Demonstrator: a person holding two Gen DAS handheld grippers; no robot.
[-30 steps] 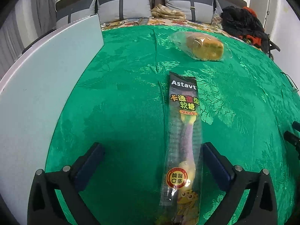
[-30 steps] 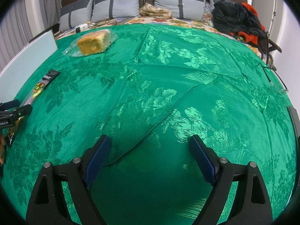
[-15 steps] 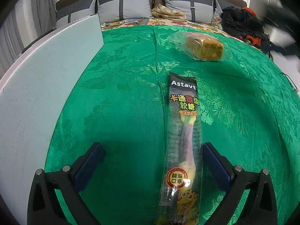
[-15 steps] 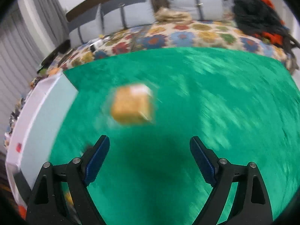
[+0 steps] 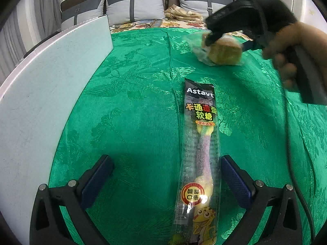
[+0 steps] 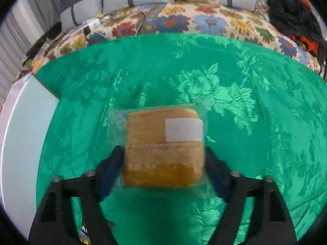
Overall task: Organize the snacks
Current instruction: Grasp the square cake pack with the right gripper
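A bagged square of golden bread (image 6: pixel 163 149) with a white label lies on the green cloth (image 6: pixel 224 71). My right gripper (image 6: pixel 163 155) straddles it. Its jaws are closing, and the blue pads (image 6: pixel 111 167) sit against the bag's two sides. In the left wrist view the same bread (image 5: pixel 222 51) shows at the far right under the right gripper (image 5: pixel 226 42), which a hand (image 5: pixel 290 47) holds. A long gummy candy packet (image 5: pixel 200 147) lies lengthwise between my left gripper's (image 5: pixel 165 161) open fingers, close to the right pad and untouched.
A pale flat panel (image 5: pixel 51 81) runs along the left edge of the cloth, also seen as the panel (image 6: pixel 22 138). Beyond the cloth are a flowered bedspread (image 6: pixel 184 22), grey pillows (image 5: pixel 134 6) and dark clothing (image 6: pixel 296 16). A cable (image 5: pixel 294 163) trails at right.
My right gripper swept from the bare right side of the cloth to the bread and its jaws narrowed onto it. The left gripper and the candy packet stayed put.
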